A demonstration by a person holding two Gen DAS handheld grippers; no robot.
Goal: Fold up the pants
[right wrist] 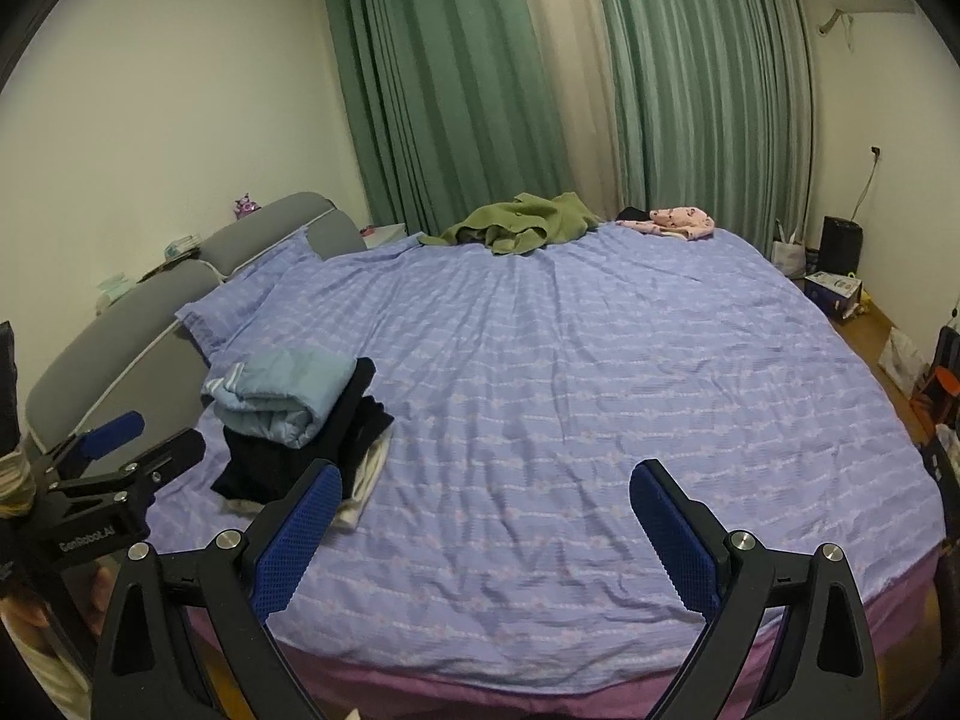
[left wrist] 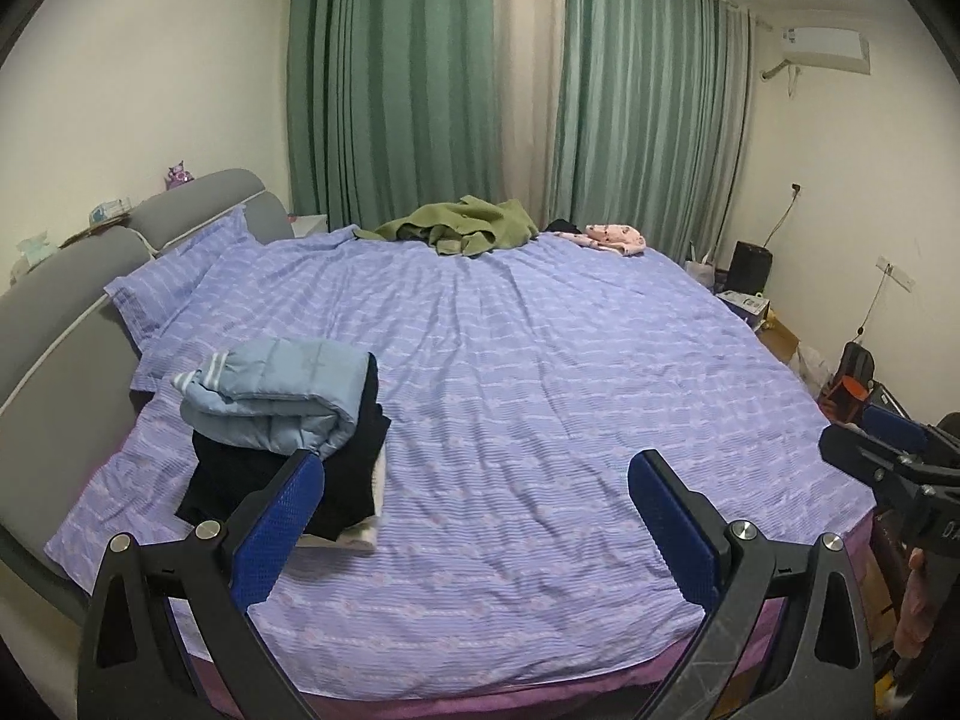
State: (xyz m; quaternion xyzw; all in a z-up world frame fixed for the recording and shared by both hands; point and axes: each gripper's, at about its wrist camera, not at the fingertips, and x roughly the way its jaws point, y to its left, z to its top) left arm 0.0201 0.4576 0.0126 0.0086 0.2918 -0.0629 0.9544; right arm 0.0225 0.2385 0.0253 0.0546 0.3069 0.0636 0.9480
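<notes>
Left gripper (left wrist: 477, 483) and right gripper (right wrist: 483, 495), both held above the near edge of the bed (left wrist: 540, 372), fingers spread wide and gripping nothing. Broad middle of the purple striped cover left bare, probably as working room for laying a garment flat. Folded stack (left wrist: 288, 420) parked at the near left beside the grey headboard (left wrist: 54, 324): a light blue quilted piece on top, black garments and a sliver of white cloth beneath, apparently finished work kept clear of the folding area. At the far edge, before the green curtains (left wrist: 390, 72), a crumpled olive-green garment (left wrist: 468, 227) and, to its right, a small pink garment (left wrist: 612, 238) with a dark item just behind it; likely candidates for the next pair of pants, though not identifiable as pants at this range. Both well apart from either gripper, so a long reach or a walk round the bed seems needed. Left wrist view alone: the whole air conditioner (left wrist: 825, 48) high on the right wall, and the right gripper's tip at the right margin. Right wrist view alone: the left gripper in profile at the near left, confirming its open stance, plus more of the floor clutter (right wrist: 834, 291) along the right wall.
</notes>
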